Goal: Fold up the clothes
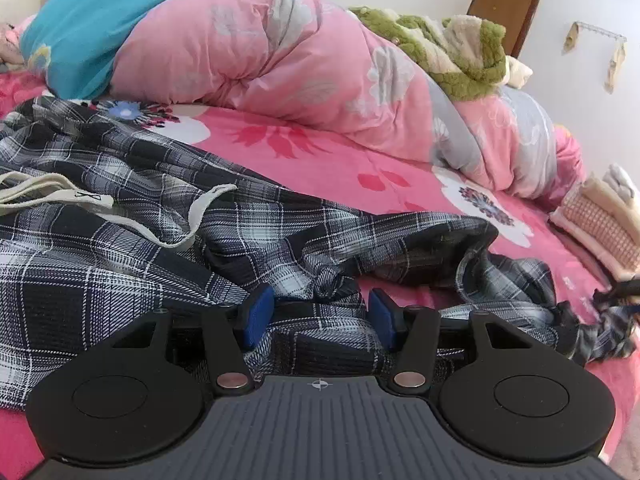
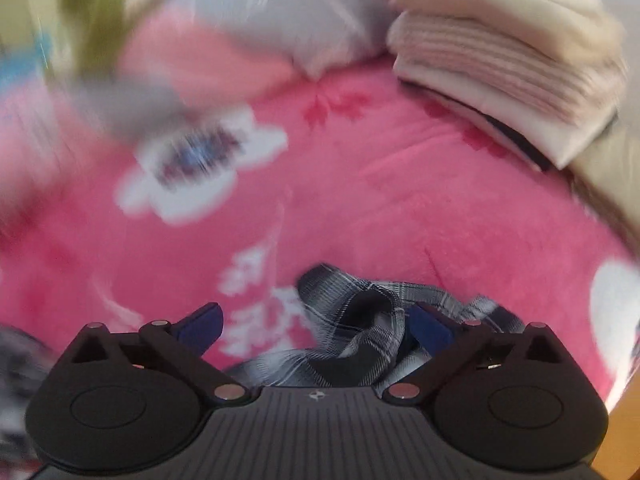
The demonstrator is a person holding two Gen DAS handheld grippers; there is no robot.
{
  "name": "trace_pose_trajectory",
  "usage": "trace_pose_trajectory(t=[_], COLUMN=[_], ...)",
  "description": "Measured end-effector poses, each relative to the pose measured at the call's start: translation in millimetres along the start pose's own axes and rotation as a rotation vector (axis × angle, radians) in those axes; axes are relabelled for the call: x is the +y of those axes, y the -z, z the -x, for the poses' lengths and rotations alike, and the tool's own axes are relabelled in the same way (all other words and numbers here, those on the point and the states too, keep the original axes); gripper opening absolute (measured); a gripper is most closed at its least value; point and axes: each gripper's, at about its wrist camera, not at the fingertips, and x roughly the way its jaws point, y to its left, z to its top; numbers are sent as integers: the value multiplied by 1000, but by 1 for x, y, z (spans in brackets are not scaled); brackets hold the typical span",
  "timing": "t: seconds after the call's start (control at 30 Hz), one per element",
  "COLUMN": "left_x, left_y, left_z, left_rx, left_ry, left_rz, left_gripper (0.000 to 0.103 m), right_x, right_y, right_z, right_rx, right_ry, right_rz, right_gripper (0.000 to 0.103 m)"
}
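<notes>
A black-and-white plaid garment (image 1: 120,248) lies crumpled across the pink floral bed sheet (image 1: 340,160), with white straps (image 1: 52,196) on top of it. My left gripper (image 1: 318,312) is open and low over the garment, with a fold of plaid cloth between its blue pads (image 1: 256,312). In the blurred right wrist view, my right gripper (image 2: 316,312) stands wide open. A bunched end of the plaid garment (image 2: 360,320) lies between its fingers, against the right pad (image 2: 428,326).
A pink and grey quilt (image 1: 280,60) is heaped along the back of the bed, with a blue pillow (image 1: 80,20) and a green plush blanket (image 1: 440,48). A stack of folded cream clothes (image 2: 500,60) sits at the right edge of the bed.
</notes>
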Motion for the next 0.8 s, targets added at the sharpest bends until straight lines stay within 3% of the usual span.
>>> trace_pose_trajectory(t=[0.03,0.1,0.13,0.23,0.33,0.57,0.67,0.73,0.8], left_x=[1,2,3,1,-2,-6,-6,-6,-5], left_y=[0,-1,-2,-2,-2,0,1,2,2], left_z=[0,3,4,6,7,3,3,4,4], left_rx=[0,-4,-7,-15,-22,2,9,12,16], left_ry=[4,10,13,24,43,40,34,35,40], left_rz=[6,21,29,38,37,17,15,16,19], left_gripper=[52,52,52,52,53,54,54,54,54], right_x=[7,5,5,3,0,31,49,75,101], right_y=[2,18,27,56,92,118,92,79,65], right_z=[-14,-16,-7,19,47,122,158,157,156], right_rx=[29,69,50,53,108,146,-45,-89,-133], right_ry=[53,14,-16,-94,-150,-172,-214,-328,-443], right_rz=[33,14,39,103,172,349,331,325,319], right_gripper=[93,80,68,56,56,56,62,82,82])
